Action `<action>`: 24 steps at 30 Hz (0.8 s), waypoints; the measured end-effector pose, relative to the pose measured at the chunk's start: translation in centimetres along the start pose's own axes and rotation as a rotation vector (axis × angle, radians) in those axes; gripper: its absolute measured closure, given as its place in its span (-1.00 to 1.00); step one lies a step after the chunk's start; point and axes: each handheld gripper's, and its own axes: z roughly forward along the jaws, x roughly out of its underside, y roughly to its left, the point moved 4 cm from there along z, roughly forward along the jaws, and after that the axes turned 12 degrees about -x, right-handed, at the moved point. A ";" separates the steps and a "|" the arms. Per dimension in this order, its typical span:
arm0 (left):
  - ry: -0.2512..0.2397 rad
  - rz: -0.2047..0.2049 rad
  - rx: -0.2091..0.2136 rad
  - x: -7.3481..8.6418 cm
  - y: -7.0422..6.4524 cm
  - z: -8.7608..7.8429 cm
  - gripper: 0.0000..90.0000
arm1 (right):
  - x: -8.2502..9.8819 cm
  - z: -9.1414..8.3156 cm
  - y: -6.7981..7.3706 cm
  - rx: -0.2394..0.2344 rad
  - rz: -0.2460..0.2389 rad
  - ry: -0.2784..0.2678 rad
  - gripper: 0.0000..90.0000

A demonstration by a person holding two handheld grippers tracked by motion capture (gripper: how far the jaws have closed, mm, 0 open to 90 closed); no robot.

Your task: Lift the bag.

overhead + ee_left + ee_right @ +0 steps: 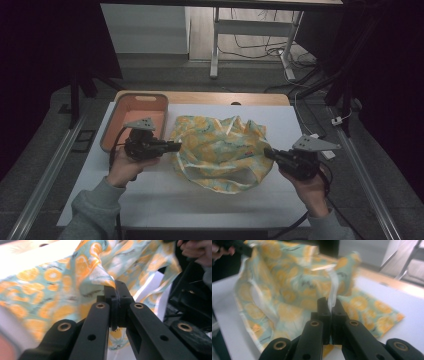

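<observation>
Cloth (220, 150), yellow-and-teal orange print, hangs bunched between the two claws, lower part resting on the white surface (165, 200). Looks like a two-point pickup to spread or fold it: each claw takes an opposite side so the fabric opens between them. Pink tray (120, 117) sits just beyond the left claw (176, 146), nothing visible in it; possibly the drop-off. Left claw is clenched on a fold at the cloth's left side; the left gripper view shows fabric pinched at the tips. Right claw (267, 152) is clenched on the right side, white hem strip (333, 293) caught between its tips.
</observation>
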 end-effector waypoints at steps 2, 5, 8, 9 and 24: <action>-0.025 -0.024 0.015 -0.2 0.4 -0.7 0.98 | -0.7 -0.3 -0.5 0.010 -0.001 -0.023 0.98; -0.047 -0.040 0.008 -0.4 1.1 -1.5 0.98 | -1.5 -0.6 -1.0 0.010 0.013 -0.067 0.98; -0.077 -0.053 0.018 -0.7 1.4 -2.1 0.98 | -2.3 -0.9 -1.4 0.020 0.012 -0.108 0.98; -0.087 -0.055 0.024 -0.8 1.4 -2.3 0.98 | -2.5 -1.0 -1.4 0.025 0.011 -0.122 0.98; -0.300 -0.008 0.035 -5.5 -0.2 -7.8 0.98 | -9.7 -4.4 0.1 0.080 -0.127 -0.318 0.98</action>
